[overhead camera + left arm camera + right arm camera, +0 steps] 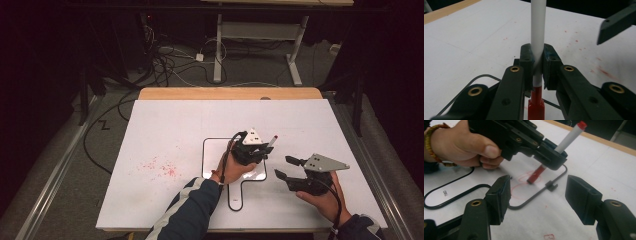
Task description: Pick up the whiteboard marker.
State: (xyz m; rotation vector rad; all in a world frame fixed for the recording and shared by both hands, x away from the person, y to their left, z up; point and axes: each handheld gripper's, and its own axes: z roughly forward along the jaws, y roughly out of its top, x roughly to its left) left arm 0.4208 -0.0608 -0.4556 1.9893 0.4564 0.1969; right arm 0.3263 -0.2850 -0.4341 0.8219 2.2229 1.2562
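We hold the red marker (pixel 564 146) clamped in the left claw (pixel 258 152), its white barrel pinched between the two pads a little above the red writing end, so that the tip points down and can be steered like a pen. In the left gripper view the barrel (pixel 538 37) runs straight up between the pads, which tells us the grip is square and should not let the marker twist under pressure. The tip rests on or just above the small handled whiteboard (pixel 214 150), inside its black outline, where faint red loops (pixel 520 188) already lie right under the tip; we judge the work in hand to be drawing on that board. The marker leans away from the hand, which keeps the strokes in our sight. The right claw (pixel 281 167) stands with its jaws apart and nothing between them, just beside the board's right edge, likely waiting to steady the board or take the marker over. The desk (pixel 165 125) left of the board carries a scatter of red specks (pixel 162 166). We see no containers near the board, so nothing is stored or holds anything here.
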